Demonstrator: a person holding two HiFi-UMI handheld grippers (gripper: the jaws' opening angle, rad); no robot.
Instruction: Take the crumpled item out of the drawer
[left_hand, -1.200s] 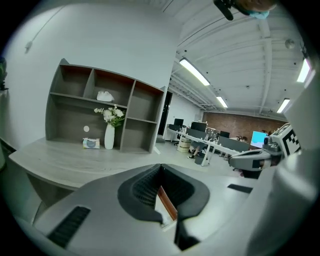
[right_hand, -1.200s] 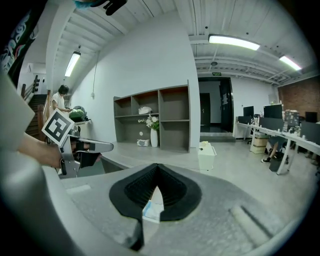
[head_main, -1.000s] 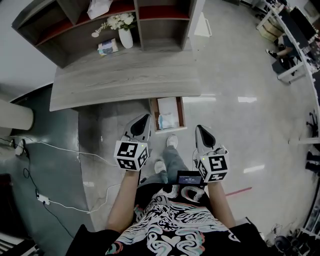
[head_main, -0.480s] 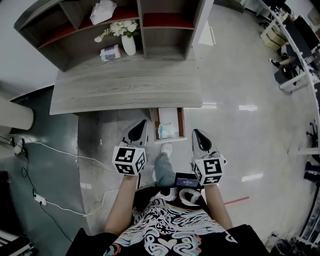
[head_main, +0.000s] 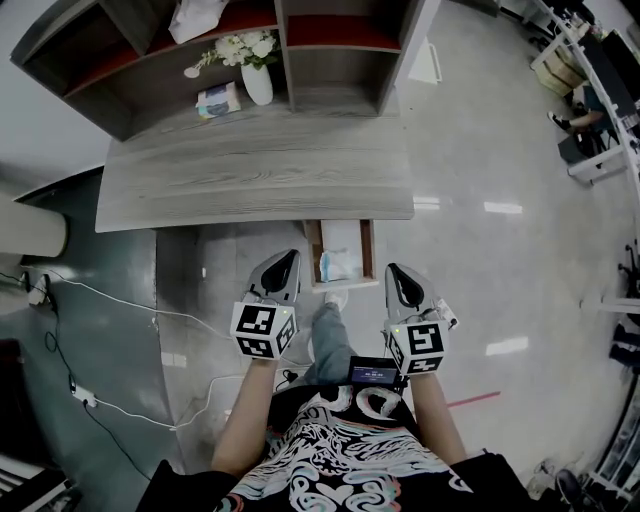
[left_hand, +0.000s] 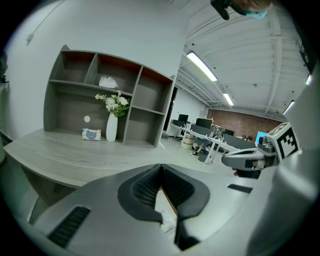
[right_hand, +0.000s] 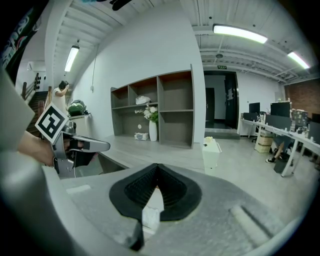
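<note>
Head view: drawer (head_main: 314, 252) past desk (head_main: 250, 170) edge

We wear a black short-sleeved T-shirt (head_main: 340, 455) printed with white swirls touched with teal and pink, grey-blue trousers (head_main: 327, 338) and a pale shoe (head_main: 335, 298). A small black box (head_main: 376, 372) with a screen sits at the chest. The left claw (head_main: 288, 258) and right claw (head_main: 393, 272) are smooth grey shells lined with black ribbed pads (left_hand: 145, 187). Behind them, the left cube (head_main: 263, 330) and right cube (head_main: 417, 347) are white, with 1 black square marker on each visible face.
</note>
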